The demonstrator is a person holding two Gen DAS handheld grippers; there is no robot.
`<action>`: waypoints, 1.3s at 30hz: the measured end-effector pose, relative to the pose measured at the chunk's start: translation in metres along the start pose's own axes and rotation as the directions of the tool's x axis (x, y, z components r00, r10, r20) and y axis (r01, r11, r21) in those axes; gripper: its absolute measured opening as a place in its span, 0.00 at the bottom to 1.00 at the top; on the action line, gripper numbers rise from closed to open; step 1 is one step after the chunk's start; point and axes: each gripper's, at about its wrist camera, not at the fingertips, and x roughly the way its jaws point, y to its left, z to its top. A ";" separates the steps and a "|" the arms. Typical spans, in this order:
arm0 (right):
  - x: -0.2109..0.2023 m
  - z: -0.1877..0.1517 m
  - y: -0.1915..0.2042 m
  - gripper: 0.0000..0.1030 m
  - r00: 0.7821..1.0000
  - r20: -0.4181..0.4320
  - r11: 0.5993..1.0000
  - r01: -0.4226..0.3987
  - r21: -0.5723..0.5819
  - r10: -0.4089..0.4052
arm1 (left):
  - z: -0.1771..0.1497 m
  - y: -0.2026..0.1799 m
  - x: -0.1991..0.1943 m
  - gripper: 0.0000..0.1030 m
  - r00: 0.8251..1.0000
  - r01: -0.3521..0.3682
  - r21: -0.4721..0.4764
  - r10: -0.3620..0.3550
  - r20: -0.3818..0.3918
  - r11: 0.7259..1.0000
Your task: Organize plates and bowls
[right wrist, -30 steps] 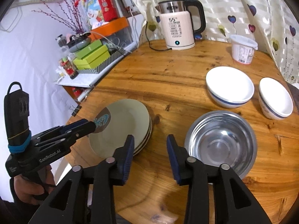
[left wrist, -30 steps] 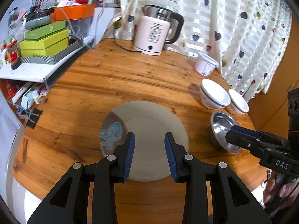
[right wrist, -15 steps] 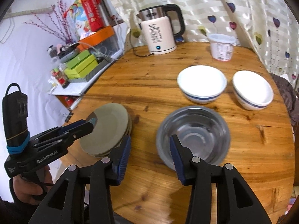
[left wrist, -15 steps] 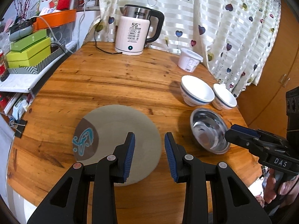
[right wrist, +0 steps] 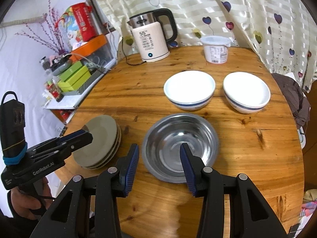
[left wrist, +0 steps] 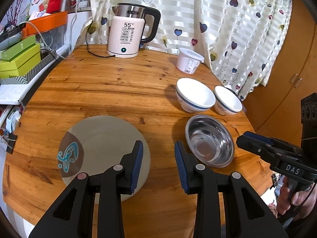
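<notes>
A stack of grey plates (left wrist: 103, 144) (right wrist: 99, 140) lies at the table's near left. A steel bowl (left wrist: 210, 140) (right wrist: 180, 146) sits to its right. Two white bowls with blue bands stand behind it, a larger one (left wrist: 195, 95) (right wrist: 189, 89) and a smaller one (left wrist: 227, 103) (right wrist: 246, 94). My left gripper (left wrist: 158, 165) is open and empty, above the right edge of the plates; it also shows in the right wrist view (right wrist: 87, 135). My right gripper (right wrist: 158, 165) is open and empty, its right finger over the steel bowl's near rim; it also shows in the left wrist view (left wrist: 245, 138).
A white electric kettle (left wrist: 126, 37) (right wrist: 151, 41) with its cord stands at the table's far edge. A white plastic tub (left wrist: 189, 60) (right wrist: 217, 48) stands right of it. A shelf with green boxes (left wrist: 17, 59) (right wrist: 74, 76) lies left of the round wooden table (left wrist: 111, 91).
My left gripper drew back and swung right, off the plates' centre. My right gripper moved right and forward, from beside the plates to the steel bowl's near rim. Both stayed open.
</notes>
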 end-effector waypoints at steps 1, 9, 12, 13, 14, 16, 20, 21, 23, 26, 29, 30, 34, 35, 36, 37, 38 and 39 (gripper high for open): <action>0.000 0.001 -0.001 0.41 1.000 0.000 1.000 0.004 0.003 -0.004 | 0.001 -0.001 0.001 0.33 1.000 0.004 0.001 -0.004 -0.002 1.000; 0.003 0.008 -0.010 0.41 1.000 -0.002 1.000 0.022 0.017 -0.022 | 0.011 -0.007 0.011 0.33 0.999 0.029 0.009 -0.029 -0.020 1.000; 0.003 0.010 -0.012 0.41 1.000 -0.003 0.999 0.028 0.019 -0.028 | 0.015 -0.008 0.014 0.33 0.999 0.036 0.010 -0.036 -0.027 0.999; 0.004 0.011 -0.012 0.41 1.000 -0.004 0.999 0.030 0.020 -0.030 | 0.017 -0.009 0.016 0.33 0.999 0.040 0.011 -0.040 -0.031 0.999; 0.004 0.012 -0.013 0.41 0.999 -0.004 0.999 0.032 0.021 -0.032 | 0.018 -0.009 0.017 0.33 0.999 0.043 0.012 -0.042 -0.034 0.999; 0.005 0.015 -0.015 0.41 0.999 -0.005 0.999 0.035 0.023 -0.035 | 0.022 -0.010 0.020 0.33 0.998 0.049 0.014 -0.048 -0.039 0.999; 0.006 0.022 -0.020 0.41 0.999 -0.005 0.999 0.041 0.033 -0.041 | 0.030 -0.012 0.024 0.33 0.997 0.061 0.020 -0.060 -0.047 0.998; 0.006 0.023 -0.021 0.40 0.999 -0.005 0.998 0.043 0.037 -0.043 | 0.032 -0.013 0.025 0.33 0.997 0.066 0.020 -0.065 -0.050 0.998; 0.007 0.027 -0.025 0.40 0.999 -0.006 0.998 0.047 0.046 -0.047 | 0.036 -0.014 0.029 0.33 0.995 0.077 0.019 -0.076 -0.059 0.997; 0.009 0.031 -0.030 0.38 0.999 -0.005 0.997 0.052 0.063 -0.052 | 0.043 -0.015 0.034 0.33 0.994 0.089 0.019 -0.088 -0.069 0.996; 0.011 0.035 -0.037 0.35 0.998 -0.004 0.995 0.058 0.081 -0.058 | 0.049 -0.018 0.039 0.33 0.992 0.098 0.020 -0.097 -0.077 0.995; 0.012 0.037 -0.040 0.33 0.998 -0.005 0.994 0.058 0.091 -0.057 | 0.050 -0.019 0.041 0.33 0.992 0.099 0.021 -0.098 -0.079 0.995; 0.017 0.042 -0.049 0.28 0.999 -0.004 0.992 0.054 0.117 -0.054 | 0.059 -0.025 0.051 0.33 0.990 0.112 0.025 -0.109 -0.090 0.993; 0.019 0.044 -0.051 0.27 0.999 -0.004 0.991 0.051 0.126 -0.051 | 0.062 -0.026 0.054 0.33 0.989 0.117 0.024 -0.114 -0.094 0.993; 0.021 0.045 -0.053 0.25 0.999 -0.004 0.990 0.051 0.131 -0.051 | 0.063 -0.027 0.056 0.33 0.988 0.119 0.023 -0.116 -0.097 0.993; 0.022 0.047 -0.055 0.24 0.999 -0.004 0.989 0.051 0.136 -0.051 | 0.065 -0.027 0.058 0.33 0.988 0.119 0.022 -0.116 -0.099 0.993; 0.025 0.049 -0.057 0.24 0.999 -0.006 0.989 0.049 0.140 -0.048 | 0.067 -0.029 0.062 0.33 0.988 0.118 0.022 -0.116 -0.101 0.993; 0.027 0.050 -0.059 0.24 0.999 -0.007 0.989 0.046 0.144 -0.045 | 0.070 -0.030 0.065 0.33 0.988 0.120 0.021 -0.117 -0.101 0.993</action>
